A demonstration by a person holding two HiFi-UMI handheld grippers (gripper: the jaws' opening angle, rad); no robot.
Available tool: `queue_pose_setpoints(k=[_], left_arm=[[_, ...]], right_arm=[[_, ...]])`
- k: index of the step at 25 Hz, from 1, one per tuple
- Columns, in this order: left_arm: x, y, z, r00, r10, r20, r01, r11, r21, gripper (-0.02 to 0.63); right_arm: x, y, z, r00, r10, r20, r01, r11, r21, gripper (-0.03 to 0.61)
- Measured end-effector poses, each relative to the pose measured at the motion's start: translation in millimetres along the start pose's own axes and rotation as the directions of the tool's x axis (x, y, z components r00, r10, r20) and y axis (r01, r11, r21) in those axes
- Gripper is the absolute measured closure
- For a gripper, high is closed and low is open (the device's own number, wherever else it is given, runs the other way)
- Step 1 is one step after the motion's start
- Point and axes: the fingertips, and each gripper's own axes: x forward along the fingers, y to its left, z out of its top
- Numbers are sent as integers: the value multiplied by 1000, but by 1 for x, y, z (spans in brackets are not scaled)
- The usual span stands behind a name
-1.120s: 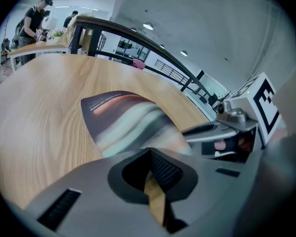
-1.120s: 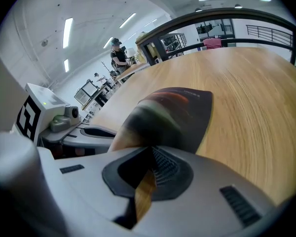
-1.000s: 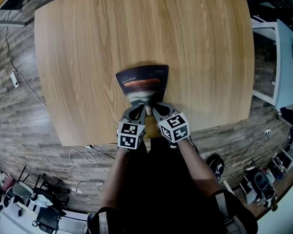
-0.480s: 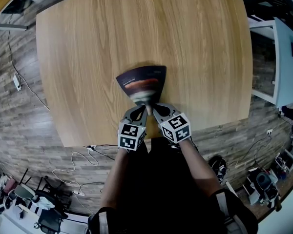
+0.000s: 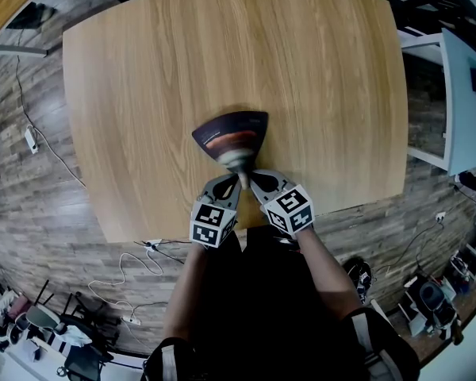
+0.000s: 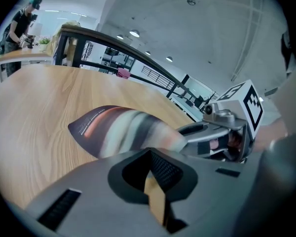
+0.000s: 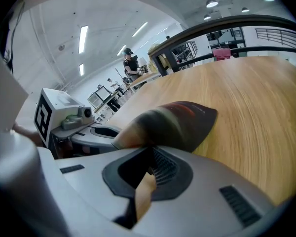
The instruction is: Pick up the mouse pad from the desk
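The mouse pad (image 5: 231,136) is dark with a reddish-orange band and a pale near end. It is bunched into a fan shape, its near edge pinched together and raised off the wooden desk (image 5: 143,70). My left gripper (image 5: 232,179) and right gripper (image 5: 250,178) sit side by side at that near edge, both shut on the mouse pad. In the left gripper view the mouse pad (image 6: 121,130) curves up from the desk into the jaws, with the right gripper (image 6: 222,132) beside it. The right gripper view shows the mouse pad (image 7: 175,122) folded over the jaws.
The desk's near edge (image 5: 182,227) lies just under the grippers. Cables (image 5: 119,276) trail on the wood-pattern floor at the left. A pale blue table (image 5: 464,101) stands to the right. A person (image 7: 130,63) stands at a far bench.
Both grippers have risen a little with the mouse pad's near edge. The pad has bunched narrower and lifted further off the desk.
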Motion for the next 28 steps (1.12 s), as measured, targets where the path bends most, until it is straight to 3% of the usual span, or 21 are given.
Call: queue_pose_setpoints(k=[10,28], left_arm=[[-12,-16,14,997,-79,19,78,994,79,592],[-48,-49,65,986,-152,71,132,965,226,592]], right_arm=[[-18,12,14,998,52,42,-51,998,-31,551],[-61,40,58,987,98,129,-88,993,-82,551]])
